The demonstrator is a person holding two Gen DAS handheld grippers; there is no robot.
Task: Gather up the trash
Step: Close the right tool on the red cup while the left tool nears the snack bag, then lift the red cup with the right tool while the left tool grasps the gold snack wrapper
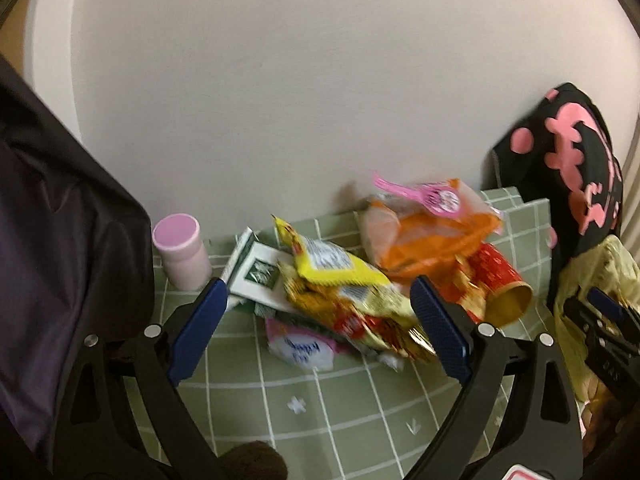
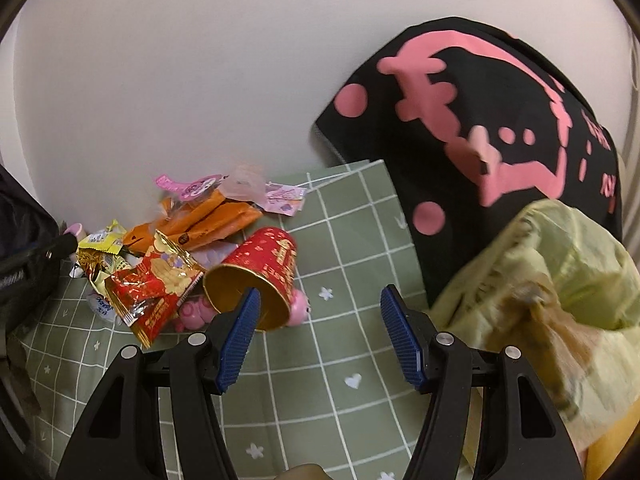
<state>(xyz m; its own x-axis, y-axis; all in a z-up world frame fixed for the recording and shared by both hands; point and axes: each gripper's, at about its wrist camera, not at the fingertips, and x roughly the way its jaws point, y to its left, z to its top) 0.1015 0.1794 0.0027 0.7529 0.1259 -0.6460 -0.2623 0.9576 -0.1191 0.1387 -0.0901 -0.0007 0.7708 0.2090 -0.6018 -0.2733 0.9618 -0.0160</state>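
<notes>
Nearest the lenses, both tools are released and empty. The left gripper (image 1: 320, 316) has its 2 blue-padded fingers spread wide around the near edge of the litter pile, gripping nothing. The right gripper (image 2: 320, 336) is likewise spread over bare cloth, its left finger just in front of the mouth of the red paper cup with a gold lining (image 2: 256, 276), which lies tipped on its side.

Just beyond the left gripper lies the bulk of the trash, still uncollected: a crumpled red-and-gold foil snack wrapper (image 2: 152, 284), a yellow foil packet (image 1: 332, 264), a white-and-pink sachet (image 1: 302, 350), a green-and-white paper sachet (image 1: 256, 272), and further back an orange-and-clear plastic bag (image 1: 424, 236) with a pink plastic fork in a wrapper (image 1: 420, 196) on top. A small pink toy (image 2: 300, 304) peeks from under the cup.

To the right, near the right gripper, a pale yellow plastic rubbish bag (image 2: 560, 272) bulges with something brownish inside, so I judge some litter is already in. Most of the job remains: at least 6 pieces sit on the table.

The surface is a sage-green tablecloth with a white grid and small white motifs (image 2: 352, 360). A pink lidded cylinder bottle (image 1: 182, 250) stands upright at the far left; it may not be rubbish. Dark fabric (image 1: 60, 260) crowds the left side, a black bag with pink blotchy print (image 2: 500, 120) leans at the right, and a plain off-white wall (image 1: 300, 80) closes the back.
</notes>
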